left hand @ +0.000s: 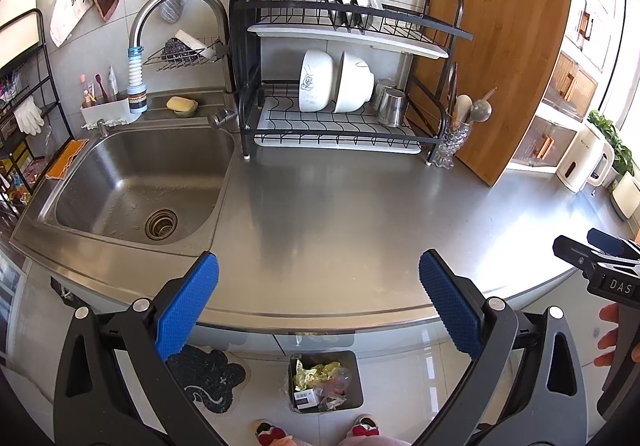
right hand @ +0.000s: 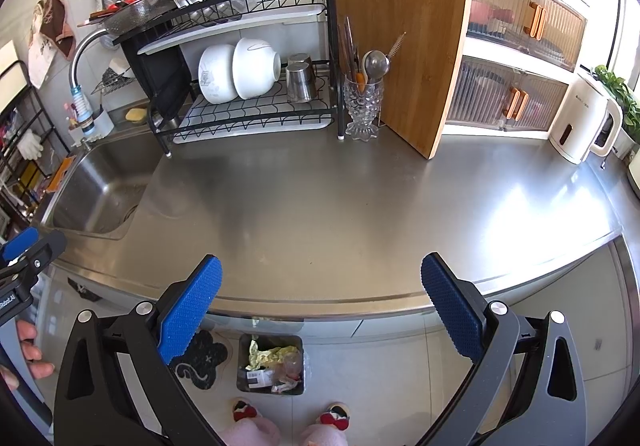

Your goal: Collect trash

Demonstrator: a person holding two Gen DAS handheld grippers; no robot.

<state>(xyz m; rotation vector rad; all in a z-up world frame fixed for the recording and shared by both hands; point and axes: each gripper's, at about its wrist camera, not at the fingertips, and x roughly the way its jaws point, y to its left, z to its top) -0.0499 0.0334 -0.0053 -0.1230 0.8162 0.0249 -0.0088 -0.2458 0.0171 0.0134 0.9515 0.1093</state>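
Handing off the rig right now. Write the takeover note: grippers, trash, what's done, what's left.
Left gripper: open, empty, above the counter's front edge.
Right gripper: open, empty, same height, beside it.
Trash bin: on the floor below the counter edge, holding crumpled yellow wrapper and other scraps.
Countertop: no loose trash visible in either view.
Done: the trash in view is binned.
Left: check the sink and the counter's right end for leftovers.

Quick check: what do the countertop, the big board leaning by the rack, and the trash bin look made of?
Countertop: likely brushed stainless steel, showing soft glare and blurred reflections. Board: looks like bamboo or wood, warm grain in strips. Trash bin: dark and dull, probably plastic, though hard to confirm.
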